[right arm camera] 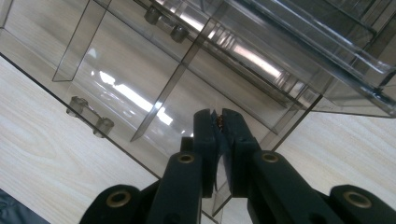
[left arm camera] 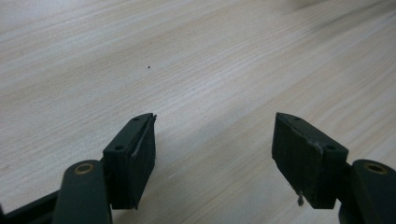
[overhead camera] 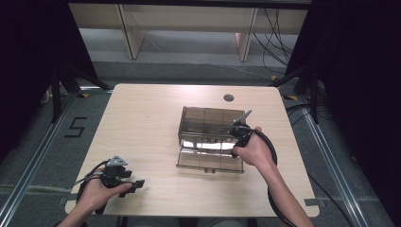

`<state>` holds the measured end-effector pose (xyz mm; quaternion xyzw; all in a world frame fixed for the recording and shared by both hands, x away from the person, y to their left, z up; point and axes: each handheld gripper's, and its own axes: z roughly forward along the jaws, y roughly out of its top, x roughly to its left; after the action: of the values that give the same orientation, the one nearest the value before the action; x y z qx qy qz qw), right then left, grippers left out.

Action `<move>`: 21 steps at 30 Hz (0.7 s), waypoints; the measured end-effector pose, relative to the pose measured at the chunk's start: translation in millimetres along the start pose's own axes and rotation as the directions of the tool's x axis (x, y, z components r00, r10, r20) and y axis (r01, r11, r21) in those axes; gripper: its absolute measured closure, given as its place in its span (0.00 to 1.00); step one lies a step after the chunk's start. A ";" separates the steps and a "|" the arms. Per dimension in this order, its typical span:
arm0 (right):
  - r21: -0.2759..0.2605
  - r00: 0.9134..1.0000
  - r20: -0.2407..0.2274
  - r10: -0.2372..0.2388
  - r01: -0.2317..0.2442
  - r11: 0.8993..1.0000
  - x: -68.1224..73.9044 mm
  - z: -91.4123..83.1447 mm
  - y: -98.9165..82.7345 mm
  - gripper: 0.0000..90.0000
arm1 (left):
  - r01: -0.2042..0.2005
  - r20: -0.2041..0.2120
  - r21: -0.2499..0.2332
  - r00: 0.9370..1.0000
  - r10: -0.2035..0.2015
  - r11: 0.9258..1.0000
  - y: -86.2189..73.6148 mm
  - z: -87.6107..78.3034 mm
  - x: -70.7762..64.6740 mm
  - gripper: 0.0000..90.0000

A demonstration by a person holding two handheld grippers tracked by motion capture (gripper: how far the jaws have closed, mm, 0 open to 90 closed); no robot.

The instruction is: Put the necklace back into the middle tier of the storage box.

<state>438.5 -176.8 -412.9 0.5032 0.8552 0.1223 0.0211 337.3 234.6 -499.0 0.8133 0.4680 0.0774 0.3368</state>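
Note:
A smoky clear plastic compartment box (overhead camera: pixel 210 137) lies open at the middle of the table, its lid swung towards the near side. My right gripper (overhead camera: pixel 234 142) hangs over the box's right end. In the right gripper view its jaws (right arm camera: pixel 218 123) are shut above a divided compartment (right arm camera: pixel 140 79), with a tiny brown thing (right arm camera: pixel 218 120) pinched at the tips; I cannot tell what it is. My left gripper (overhead camera: pixel 137 184) rests low at the table's near left. Its fingers (left arm camera: pixel 135 149) stand wide apart over bare wood, nothing between them.
The wooden table (overhead camera: pixel 142 123) has a round cable hole (overhead camera: pixel 229 98) at the back right. Black curtains and stands flank both sides. Cables trail from each gripper off the near edge. Wooden furniture legs stand on the floor beyond the table.

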 end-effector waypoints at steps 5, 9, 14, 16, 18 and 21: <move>0.023 1.000 0.001 0.009 -0.009 1.000 1.4 2.0 0.6 0.95 | -0.005 0.010 0.003 1.000 0.005 1.000 0.0 -0.6 1.3 0.33; 0.040 1.000 0.010 -0.008 0.008 0.999 0.0 3.4 0.8 0.95 | -0.004 0.011 0.002 1.000 0.004 1.000 0.1 -0.5 1.2 0.33; 0.039 1.000 0.013 0.001 -0.002 0.999 1.3 6.4 0.7 0.95 | -0.004 0.011 0.000 1.000 0.004 1.000 0.3 -0.8 1.6 0.33; 0.029 1.000 0.007 -0.004 0.004 1.000 2.1 7.7 0.6 0.95 | 0.001 0.011 -0.004 1.000 -0.001 1.000 0.1 -0.5 1.1 0.33; 0.054 1.000 0.011 -0.006 0.005 0.999 2.1 8.3 1.3 0.95 | -0.003 0.011 0.002 1.000 0.003 1.000 0.2 -0.6 1.4 0.33; 0.037 1.000 0.013 0.004 -0.004 0.999 4.2 8.7 0.3 0.95 | -0.005 0.002 0.004 1.000 0.005 1.000 0.1 0.0 0.7 0.33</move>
<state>438.1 -171.3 -421.0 0.5059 0.8562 0.1032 0.0169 337.7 235.2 -499.1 0.8151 0.4660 0.0767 0.3355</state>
